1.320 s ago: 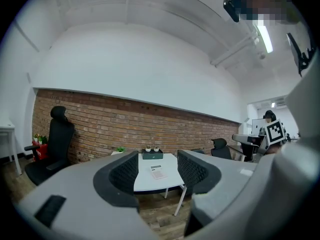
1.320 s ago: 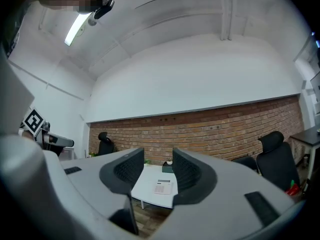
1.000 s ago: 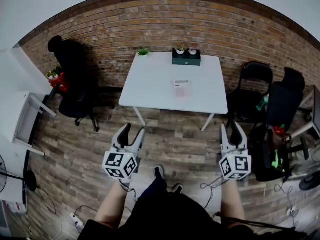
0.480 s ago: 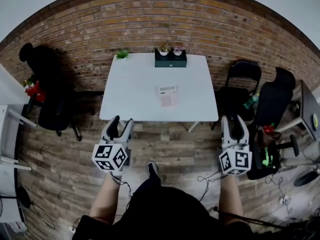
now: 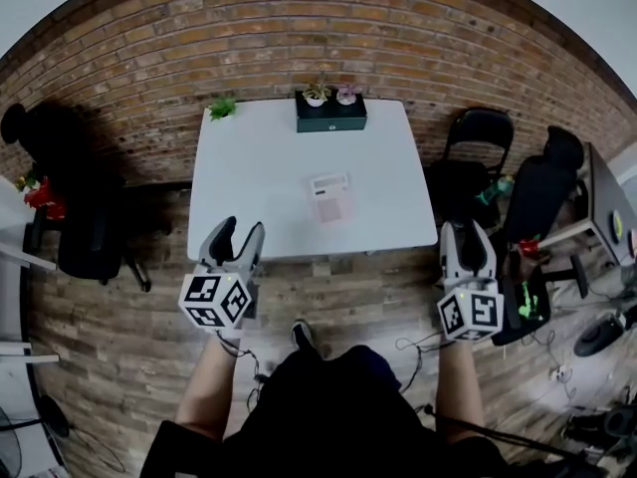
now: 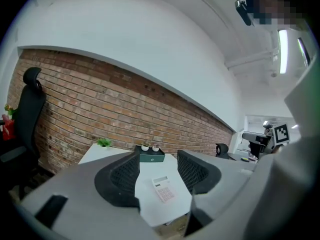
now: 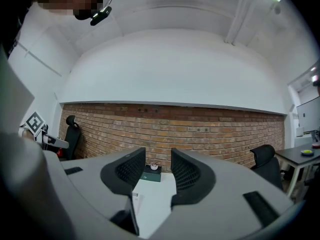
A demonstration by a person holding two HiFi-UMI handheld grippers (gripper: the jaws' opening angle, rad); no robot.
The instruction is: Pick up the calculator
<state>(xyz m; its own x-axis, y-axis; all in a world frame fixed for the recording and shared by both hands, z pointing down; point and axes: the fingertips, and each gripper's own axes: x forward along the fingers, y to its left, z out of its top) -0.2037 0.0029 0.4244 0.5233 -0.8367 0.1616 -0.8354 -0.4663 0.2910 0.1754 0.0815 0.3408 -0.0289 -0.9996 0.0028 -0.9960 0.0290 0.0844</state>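
The calculator (image 5: pixel 329 196), white with a pinkish keypad, lies flat near the middle of the white table (image 5: pixel 249 182). Both grippers are held in front of the table's near edge, short of the calculator. My left gripper (image 5: pixel 239 232) is open and empty at the table's front left corner. My right gripper (image 5: pixel 464 232) is open and empty just off the front right corner. The left gripper view frames the calculator (image 6: pixel 163 189) between the parted jaws of the left gripper (image 6: pixel 157 171), well ahead of them. In the right gripper view, the right gripper (image 7: pixel 152 171) points at the table's far side.
A dark green box (image 5: pixel 330 116) with two small potted plants stands at the table's far edge, and a green sprig (image 5: pixel 222 108) sits at the far left corner. Black chairs (image 5: pixel 476 157) stand to the right and another (image 5: pixel 70 227) to the left. A brick wall runs behind.
Both grippers have come forward toward the table, which now lies closer and more central in the head view. Both pairs of jaws stay apart and empty.
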